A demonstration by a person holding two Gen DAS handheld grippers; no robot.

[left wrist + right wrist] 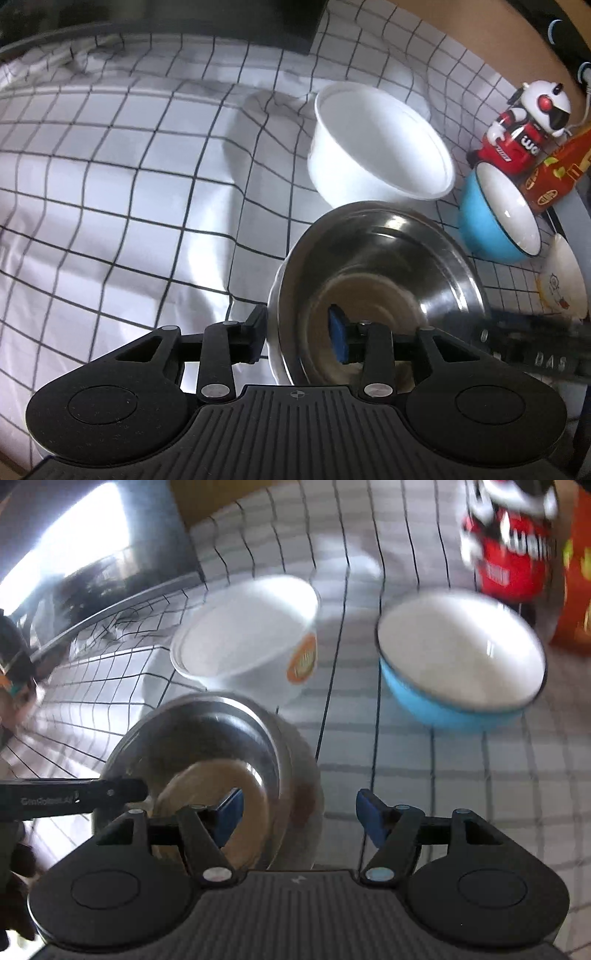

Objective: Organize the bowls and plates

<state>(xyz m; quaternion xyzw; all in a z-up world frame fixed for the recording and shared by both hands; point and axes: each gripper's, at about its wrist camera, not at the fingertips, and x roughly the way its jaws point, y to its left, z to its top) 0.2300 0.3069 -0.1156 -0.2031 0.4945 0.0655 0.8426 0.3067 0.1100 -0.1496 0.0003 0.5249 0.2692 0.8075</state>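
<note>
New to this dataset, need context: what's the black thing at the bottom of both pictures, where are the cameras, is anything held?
There is no robot. A person holds tongs in each hand, each with a fisheye camera looking along its fingers. One picture is from the left tongs, the other from the right tongs. On the checked cloth stand a steel bowl, a white tub, a blue bowl and a toy robot. Both tongs straddle the steel bowl's rim, one finger inside and one outside, but look open, not clamped.
</note>
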